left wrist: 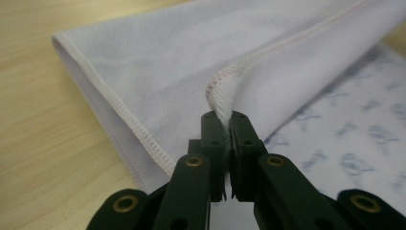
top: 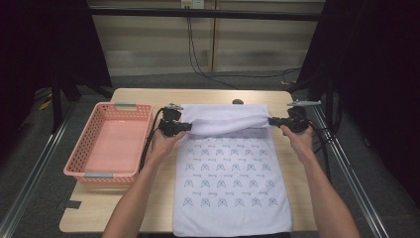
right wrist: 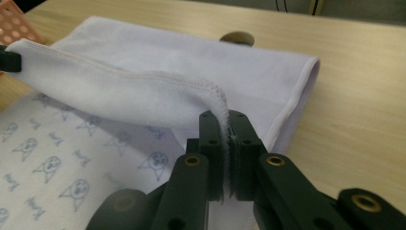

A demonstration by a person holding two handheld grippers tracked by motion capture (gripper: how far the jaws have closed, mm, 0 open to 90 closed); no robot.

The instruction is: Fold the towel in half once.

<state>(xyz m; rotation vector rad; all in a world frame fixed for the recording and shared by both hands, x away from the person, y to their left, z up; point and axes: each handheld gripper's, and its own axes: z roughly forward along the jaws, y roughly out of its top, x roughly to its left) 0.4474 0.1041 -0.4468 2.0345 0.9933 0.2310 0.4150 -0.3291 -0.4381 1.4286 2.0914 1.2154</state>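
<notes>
Pink basket [top: 148, 116] holds nothing; L gripper [top: 187, 127] & R gripper [top: 271, 120] fingers both pinching towel [top: 230, 173] hem.

White towel [top: 230, 186] with pale blue printed figures, pink perforated basket [top: 110, 144], light wooden table [top: 302, 193]

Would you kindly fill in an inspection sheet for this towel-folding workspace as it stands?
Surface: wooden table, bare around the cloth.
Job's things: white printed towel lying flat, its far edge lifted and folded back toward the person.
Clutter: empty pink basket to the left; small dark round thing at the far edge.
Grippers: left gripper and right gripper each shut on a towel corner.
Cables: black cable trailing from left gripper.
Surroundings: dark floor, black drapes.
</notes>
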